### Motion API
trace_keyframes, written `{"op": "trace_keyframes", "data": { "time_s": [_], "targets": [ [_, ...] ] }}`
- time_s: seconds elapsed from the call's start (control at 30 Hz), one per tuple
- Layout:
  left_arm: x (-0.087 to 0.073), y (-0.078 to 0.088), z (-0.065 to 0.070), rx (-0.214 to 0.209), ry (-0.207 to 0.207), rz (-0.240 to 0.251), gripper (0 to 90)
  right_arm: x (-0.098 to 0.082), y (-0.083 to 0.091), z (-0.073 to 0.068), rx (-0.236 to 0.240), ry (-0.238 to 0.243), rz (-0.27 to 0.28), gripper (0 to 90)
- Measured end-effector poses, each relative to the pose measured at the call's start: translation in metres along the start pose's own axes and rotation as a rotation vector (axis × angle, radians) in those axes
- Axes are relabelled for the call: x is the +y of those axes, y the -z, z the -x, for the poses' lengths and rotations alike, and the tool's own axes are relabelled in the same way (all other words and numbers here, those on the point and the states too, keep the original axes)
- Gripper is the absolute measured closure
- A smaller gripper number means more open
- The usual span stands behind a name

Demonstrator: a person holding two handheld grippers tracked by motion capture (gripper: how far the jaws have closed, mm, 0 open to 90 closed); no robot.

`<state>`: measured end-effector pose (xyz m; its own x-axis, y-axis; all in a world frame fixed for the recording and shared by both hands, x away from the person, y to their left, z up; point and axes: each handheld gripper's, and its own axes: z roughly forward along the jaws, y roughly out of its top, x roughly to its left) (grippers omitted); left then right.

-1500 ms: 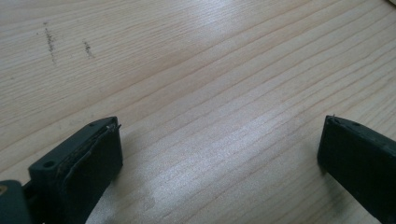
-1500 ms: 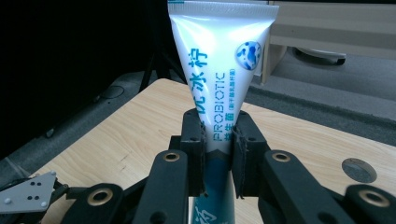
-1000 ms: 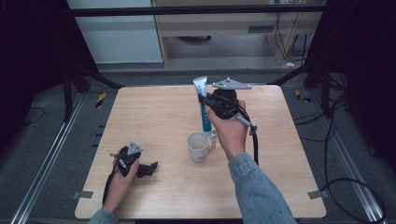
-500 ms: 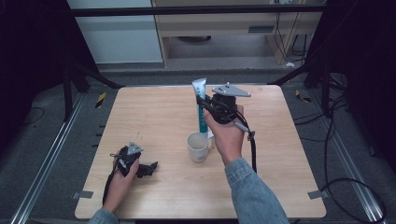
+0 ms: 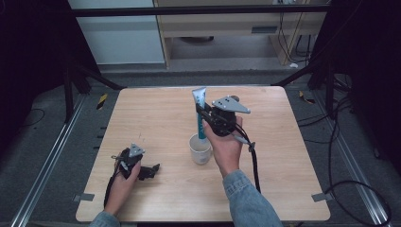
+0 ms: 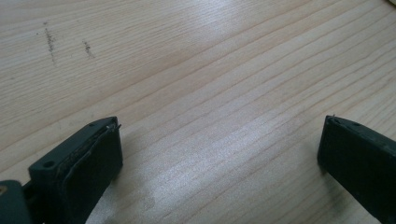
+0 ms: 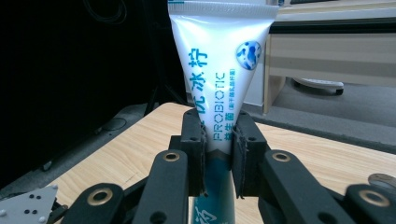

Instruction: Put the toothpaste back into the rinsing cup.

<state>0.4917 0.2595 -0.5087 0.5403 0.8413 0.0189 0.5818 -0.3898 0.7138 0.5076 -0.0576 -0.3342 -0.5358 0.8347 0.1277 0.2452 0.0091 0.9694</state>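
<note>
Right gripper [image 7: 218, 154] pinching toothpaste tube [image 7: 219, 79] upright, cup [image 5: 200, 149] just below; off-centre descent, seemingly, could tip cup. Left gripper [image 6: 219, 154] spread, idle.

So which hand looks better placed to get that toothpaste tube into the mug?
The right gripper: it grips the toothpaste tube upright above the mug. The left gripper rests open on the table.

One toothpaste tube [image 5: 200, 111], one mug [image 5: 200, 148], two claws.
</note>
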Motion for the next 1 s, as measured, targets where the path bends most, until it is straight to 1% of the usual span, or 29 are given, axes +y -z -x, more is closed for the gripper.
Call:
{"op": "trace_keyframes", "data": {
  "time_s": [0.13,0.27,0.47,0.53,0.6,0.87,1.0],
  "targets": [
    [0.000,0.000,0.000,0.000,-0.001,-0.001,0.0,-0.005,-0.002,-0.001,0.004,-0.003,0.000,77.2],
    [0.000,0.000,0.000,0.000,-0.004,-0.003,0.0,-0.016,-0.004,-0.001,0.013,0.008,0.001,77.2],
    [0.000,0.000,0.000,0.000,-0.004,-0.004,0.0,-0.023,-0.004,-0.001,0.023,0.015,0.002,77.2],
    [0.000,0.000,0.000,0.000,-0.004,-0.003,0.0,-0.025,-0.005,-0.001,0.024,0.019,0.007,77.1],
    [0.000,0.000,0.000,0.000,-0.004,-0.004,0.0,-0.029,-0.005,-0.001,0.031,0.022,0.023,77.2],
    [0.000,0.000,0.000,0.000,-0.004,-0.004,0.0,-0.037,-0.007,-0.004,0.033,0.025,0.030,77.1],
    [0.000,0.000,0.000,-0.001,-0.004,-0.003,0.0,-0.046,-0.007,-0.001,0.028,0.014,0.024,77.1]
  ]
}}
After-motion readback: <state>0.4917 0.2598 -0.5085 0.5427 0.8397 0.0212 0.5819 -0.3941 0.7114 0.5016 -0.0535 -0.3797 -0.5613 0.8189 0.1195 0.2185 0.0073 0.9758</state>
